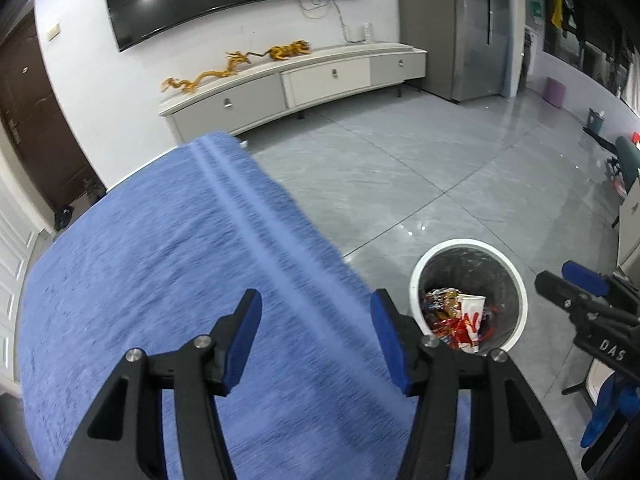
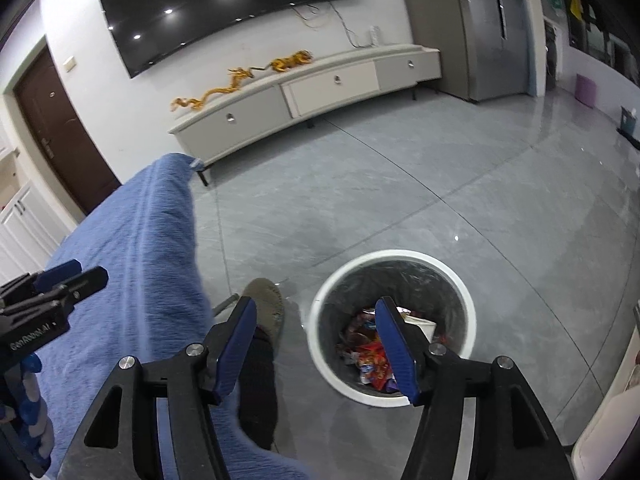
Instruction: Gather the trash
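Hovering left gripper (image 1: 316, 336), right gripper (image 2: 316, 344), jaws apart

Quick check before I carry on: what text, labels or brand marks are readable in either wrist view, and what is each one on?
"DAS" on the black body of the right gripper, seen from the left wrist view.
"GenRobot.AI" on the black body of the left gripper, seen from the right wrist view.
Print on the snack wrappers in the white bin: too blurred to read.
Green wall sign: too small.
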`<action>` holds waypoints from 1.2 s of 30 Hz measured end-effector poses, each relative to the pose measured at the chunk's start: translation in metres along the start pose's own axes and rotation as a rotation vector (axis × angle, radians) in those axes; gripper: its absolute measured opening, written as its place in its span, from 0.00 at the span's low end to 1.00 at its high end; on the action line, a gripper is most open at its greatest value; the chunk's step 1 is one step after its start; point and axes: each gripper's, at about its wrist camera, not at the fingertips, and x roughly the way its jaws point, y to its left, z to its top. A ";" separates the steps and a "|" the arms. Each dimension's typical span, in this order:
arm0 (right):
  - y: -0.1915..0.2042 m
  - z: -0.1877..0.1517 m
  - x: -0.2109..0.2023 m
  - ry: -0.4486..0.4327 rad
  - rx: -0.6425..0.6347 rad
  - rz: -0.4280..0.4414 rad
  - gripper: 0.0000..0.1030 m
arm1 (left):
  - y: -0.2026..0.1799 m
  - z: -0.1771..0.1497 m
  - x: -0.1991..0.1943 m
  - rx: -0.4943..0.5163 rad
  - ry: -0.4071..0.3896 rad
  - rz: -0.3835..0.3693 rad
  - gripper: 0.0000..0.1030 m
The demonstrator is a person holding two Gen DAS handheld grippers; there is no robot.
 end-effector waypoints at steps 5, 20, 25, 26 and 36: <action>0.026 -0.001 -0.005 -0.007 -0.040 0.031 0.60 | 0.022 -0.012 -0.017 -0.020 -0.027 0.043 0.53; 0.087 -0.003 -0.003 -0.009 -0.144 0.064 0.62 | 0.068 -0.035 -0.040 -0.093 -0.058 0.079 0.53; 0.097 -0.004 0.002 0.001 -0.162 0.071 0.63 | 0.077 -0.038 -0.044 -0.119 -0.059 0.062 0.53; 0.098 -0.004 0.003 0.002 -0.166 0.072 0.63 | 0.078 -0.039 -0.044 -0.121 -0.059 0.060 0.53; 0.108 -0.008 0.000 -0.002 -0.194 0.060 0.67 | 0.087 -0.043 -0.046 -0.138 -0.073 0.062 0.53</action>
